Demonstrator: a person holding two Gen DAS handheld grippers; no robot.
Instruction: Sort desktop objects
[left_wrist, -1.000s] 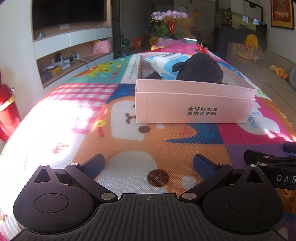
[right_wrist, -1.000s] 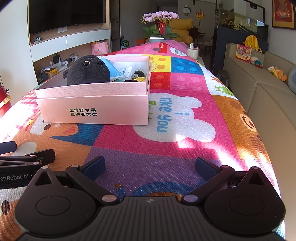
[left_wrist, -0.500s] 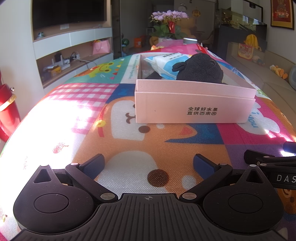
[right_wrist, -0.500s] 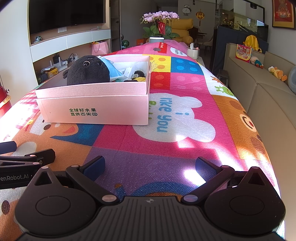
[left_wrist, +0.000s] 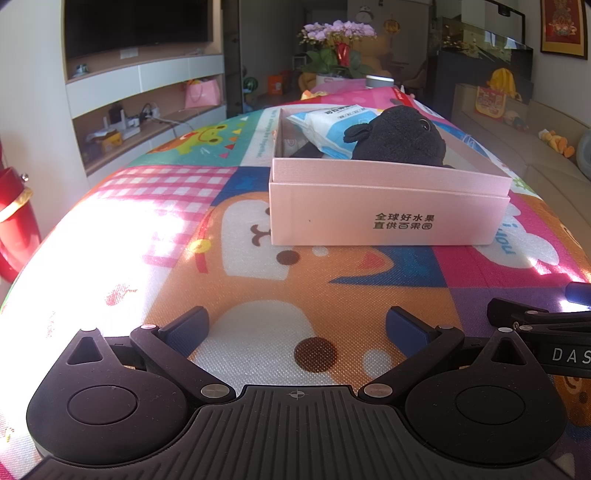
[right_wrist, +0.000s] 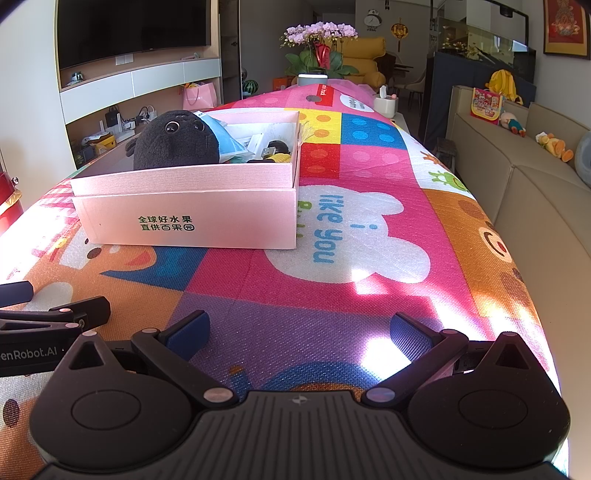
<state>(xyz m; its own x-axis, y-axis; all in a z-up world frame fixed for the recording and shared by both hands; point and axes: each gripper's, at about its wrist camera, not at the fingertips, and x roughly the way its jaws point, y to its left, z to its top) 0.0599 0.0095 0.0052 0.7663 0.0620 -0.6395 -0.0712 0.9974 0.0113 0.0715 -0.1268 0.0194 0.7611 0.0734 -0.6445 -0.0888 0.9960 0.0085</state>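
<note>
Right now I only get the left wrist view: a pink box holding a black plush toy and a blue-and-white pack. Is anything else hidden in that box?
Observer: Yes. The right wrist view shows small items behind the black plush toy, by the right wall of the pink box. One of them is something yellow.
Operator: Is the other gripper holding something?
Observer: No. The right gripper is open, with only the play mat showing between its fingers.
Operator: Anything beyond the box on that side?
Observer: A white holder stands far back, at the mat's right edge.
</note>
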